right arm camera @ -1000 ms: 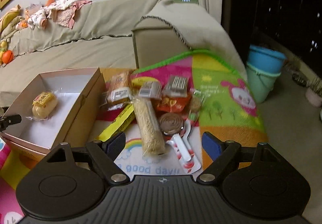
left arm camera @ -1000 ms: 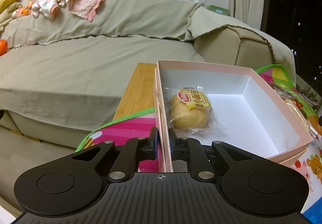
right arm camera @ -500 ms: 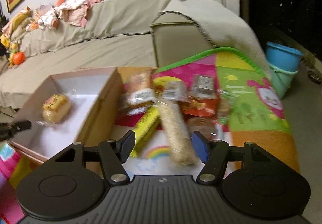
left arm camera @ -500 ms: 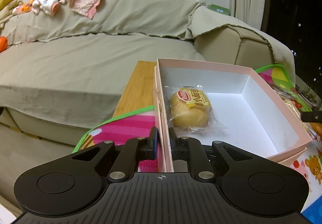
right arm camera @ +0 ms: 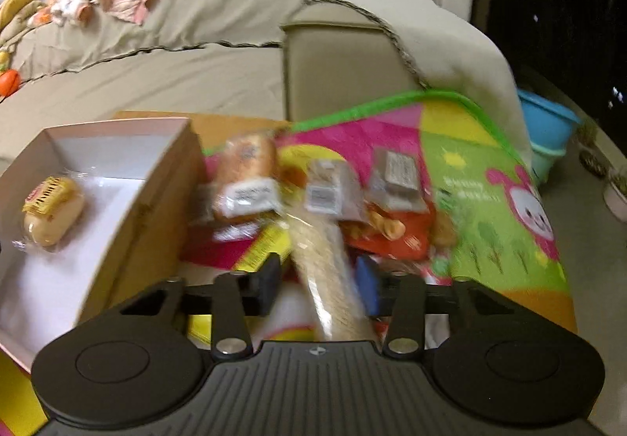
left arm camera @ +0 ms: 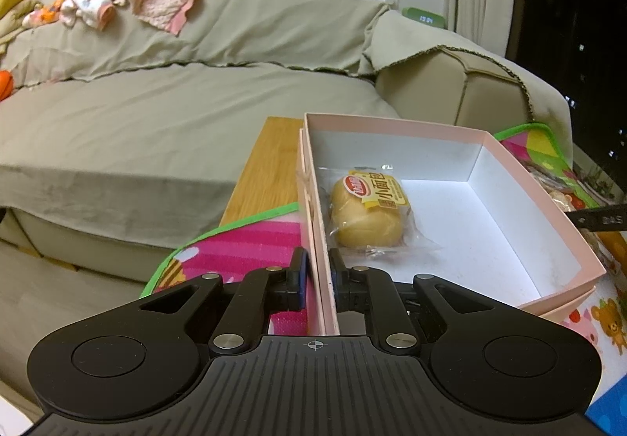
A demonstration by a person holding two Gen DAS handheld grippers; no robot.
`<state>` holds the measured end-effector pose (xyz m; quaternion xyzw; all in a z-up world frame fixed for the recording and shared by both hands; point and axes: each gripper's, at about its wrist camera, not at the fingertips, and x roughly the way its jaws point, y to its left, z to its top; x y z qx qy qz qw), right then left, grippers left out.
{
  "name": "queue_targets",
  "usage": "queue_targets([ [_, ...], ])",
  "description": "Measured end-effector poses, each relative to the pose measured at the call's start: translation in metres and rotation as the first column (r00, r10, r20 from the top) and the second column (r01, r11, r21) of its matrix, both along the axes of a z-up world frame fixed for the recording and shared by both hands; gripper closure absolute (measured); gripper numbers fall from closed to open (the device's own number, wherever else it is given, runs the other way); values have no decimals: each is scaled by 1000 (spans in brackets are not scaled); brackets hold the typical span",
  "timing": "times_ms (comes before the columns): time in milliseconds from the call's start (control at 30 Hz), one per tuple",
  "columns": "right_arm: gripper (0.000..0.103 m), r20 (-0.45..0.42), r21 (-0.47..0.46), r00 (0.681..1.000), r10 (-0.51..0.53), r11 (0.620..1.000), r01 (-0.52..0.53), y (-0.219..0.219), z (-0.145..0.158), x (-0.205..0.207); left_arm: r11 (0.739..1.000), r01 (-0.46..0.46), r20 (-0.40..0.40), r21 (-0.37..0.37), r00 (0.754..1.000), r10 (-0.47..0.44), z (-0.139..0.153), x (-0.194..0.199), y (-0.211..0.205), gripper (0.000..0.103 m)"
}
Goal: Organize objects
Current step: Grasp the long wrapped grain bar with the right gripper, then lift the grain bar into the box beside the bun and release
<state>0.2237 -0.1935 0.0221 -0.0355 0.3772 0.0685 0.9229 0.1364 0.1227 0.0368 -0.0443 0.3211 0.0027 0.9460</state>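
My left gripper point(left arm camera: 318, 275) is shut on the near left wall of the pink box point(left arm camera: 548, 208), one finger inside and one outside. A wrapped yellow bread bun point(left arm camera: 366, 216) lies inside the box, just beyond the fingers. In the right wrist view the box point(right arm camera: 156, 177) and bun point(right arm camera: 53, 210) sit to the left of a pile of snacks. My right gripper point(right arm camera: 319, 281) straddles a long beige snack roll point(right arm camera: 327, 259) with its jaws closing. The right pad is at the roll and a narrow gap shows on the left. This view is blurred.
Around the roll lie a bread packet point(right arm camera: 247, 165), a yellow packet point(right arm camera: 260, 251), an orange-red packet point(right arm camera: 392, 232) and grey bars point(right arm camera: 399, 173), all on a colourful mat point(right arm camera: 490, 181). A sofa point(left arm camera: 156, 114) stands behind. Blue buckets point(right arm camera: 548, 130) are at the far right.
My right gripper has moved forward and down over the snack pile, and its jaws have narrowed from wide open to close around the beige roll. My left gripper has held still on the box wall.
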Motion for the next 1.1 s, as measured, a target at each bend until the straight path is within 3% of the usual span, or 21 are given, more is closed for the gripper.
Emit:
queue_targets([
  [100,74,-21,44,1000,2,999,-1,-14,3,-14,1000,-3,1,0,1000,3,0,0,-1,90],
  [533,74,-130,73,991,35,997,-26,-34,5,-89,1000,-2,2,0,1000,2,0,-1,-1,90],
  [867,73,-110,12,993,49,999,-48,-17,-7,-76,1000,-6,4,-5,1000,6,0,-1,-1,90],
  [1100,75,-105,32,992,63,998,-60,-23,15,-92,1000,-9,3,-11,1000,9,1,-3,0,90],
])
